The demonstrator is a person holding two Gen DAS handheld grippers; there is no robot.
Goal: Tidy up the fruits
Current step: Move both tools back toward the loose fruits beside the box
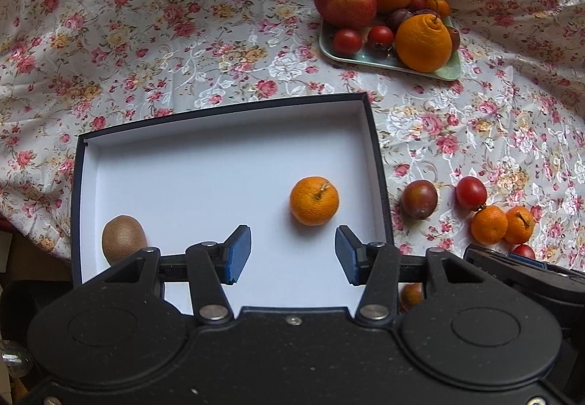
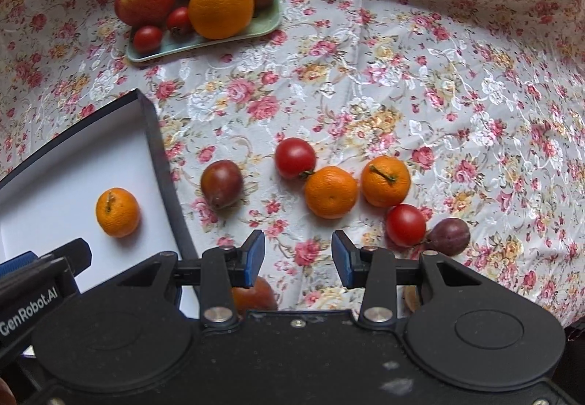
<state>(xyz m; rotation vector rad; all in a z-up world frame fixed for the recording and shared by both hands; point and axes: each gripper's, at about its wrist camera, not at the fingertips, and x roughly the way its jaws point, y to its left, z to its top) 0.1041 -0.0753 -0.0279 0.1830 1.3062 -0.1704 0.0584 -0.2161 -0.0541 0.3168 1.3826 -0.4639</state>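
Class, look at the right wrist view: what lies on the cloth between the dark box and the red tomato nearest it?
One dark purple plum lies between the box and the tomato, touching neither.

Mandarin, kiwi in box.

The left gripper has its two fingers spread wide apart, the blue pads facing each other with nothing between them. Its black body fills the lower part of its own view. The right gripper is likewise spread wide, blue pads parted and gripping nothing. Each gripper shows at the edge of the other's view, so they sit close side by side. The hands holding them are hidden, apart from what may be a fingertip at one corner.
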